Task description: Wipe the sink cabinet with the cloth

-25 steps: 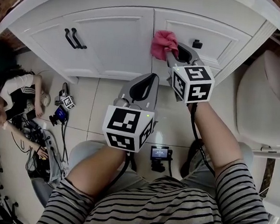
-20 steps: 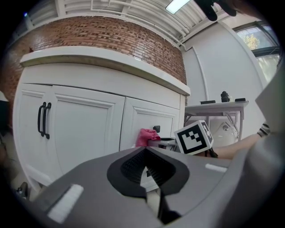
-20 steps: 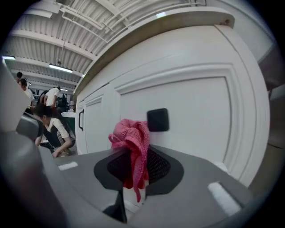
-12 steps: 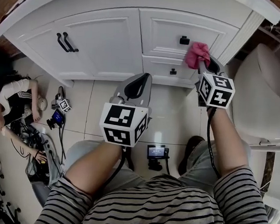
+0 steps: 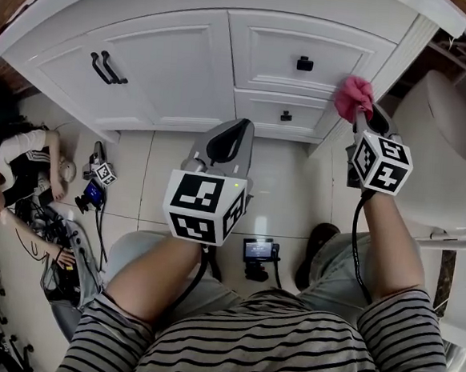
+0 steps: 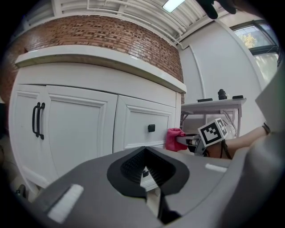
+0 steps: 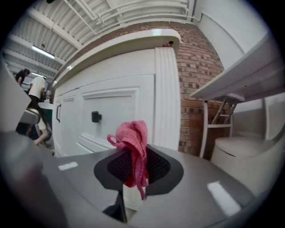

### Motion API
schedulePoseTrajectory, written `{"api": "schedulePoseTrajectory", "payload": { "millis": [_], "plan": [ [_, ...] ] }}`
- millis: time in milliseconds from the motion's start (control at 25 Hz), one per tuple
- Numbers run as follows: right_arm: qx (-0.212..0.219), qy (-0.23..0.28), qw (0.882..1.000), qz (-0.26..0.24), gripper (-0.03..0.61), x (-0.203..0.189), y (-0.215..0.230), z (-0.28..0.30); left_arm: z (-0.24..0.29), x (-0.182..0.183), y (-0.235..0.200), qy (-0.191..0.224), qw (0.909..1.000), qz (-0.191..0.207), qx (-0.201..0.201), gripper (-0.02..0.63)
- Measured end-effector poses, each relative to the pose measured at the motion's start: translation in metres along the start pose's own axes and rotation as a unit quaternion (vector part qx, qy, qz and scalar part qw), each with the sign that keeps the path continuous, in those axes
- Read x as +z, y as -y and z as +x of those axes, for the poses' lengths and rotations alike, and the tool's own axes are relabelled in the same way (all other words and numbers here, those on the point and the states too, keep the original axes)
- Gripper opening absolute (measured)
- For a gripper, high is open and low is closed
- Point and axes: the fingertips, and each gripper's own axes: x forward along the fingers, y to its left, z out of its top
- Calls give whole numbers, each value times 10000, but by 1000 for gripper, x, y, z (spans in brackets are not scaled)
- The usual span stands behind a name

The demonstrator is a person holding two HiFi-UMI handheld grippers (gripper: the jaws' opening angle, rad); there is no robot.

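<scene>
The white sink cabinet fills the top of the head view, with double doors on the left and two drawers with black knobs on the right. My right gripper is shut on a bunched pink cloth, which is pressed at the cabinet's right corner post beside the drawers. In the right gripper view the cloth sticks up from the jaws in front of the fluted post. My left gripper hangs shut and holds nothing, well back from the cabinet, over the floor tiles. From the left gripper view the cloth shows at the drawer's right edge.
A white toilet stands close on the right of the cabinet. A person sits on the floor at the left among cables and devices. A small device lies on the tiles between my knees. A brick wall backs the corner.
The right gripper has carried the cloth rightward across the drawer fronts, from the seam between door and drawers to the right corner post. The left gripper has stayed about where it was.
</scene>
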Motion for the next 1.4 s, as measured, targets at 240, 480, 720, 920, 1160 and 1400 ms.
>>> {"api": "schedulePoseTrajectory", "payload": {
  "millis": [240,480,720,920,1160,1400],
  "plan": [
    [1678,189,9852,-303,69,-10,-155,26,-4,11,-1,163,9998,-138,-58,2],
    [2035,69,9740,-992,69,-47,-241,75,-6,11,-17,187,9996,-184,111,2],
    [1574,120,9797,-1233,71,-59,-189,79,-2,9,-21,143,9996,-243,79,2],
    [722,12,9933,-898,71,-69,-101,59,7,2,-6,18,9998,-206,-77,2],
    [-462,-367,9969,-525,71,-97,5,41,6,-3,6,-33,9999,-39,-133,2],
    [-256,-304,9990,183,67,-92,-26,30,-4,5,-7,89,9997,-240,-31,0]
  ]
}}
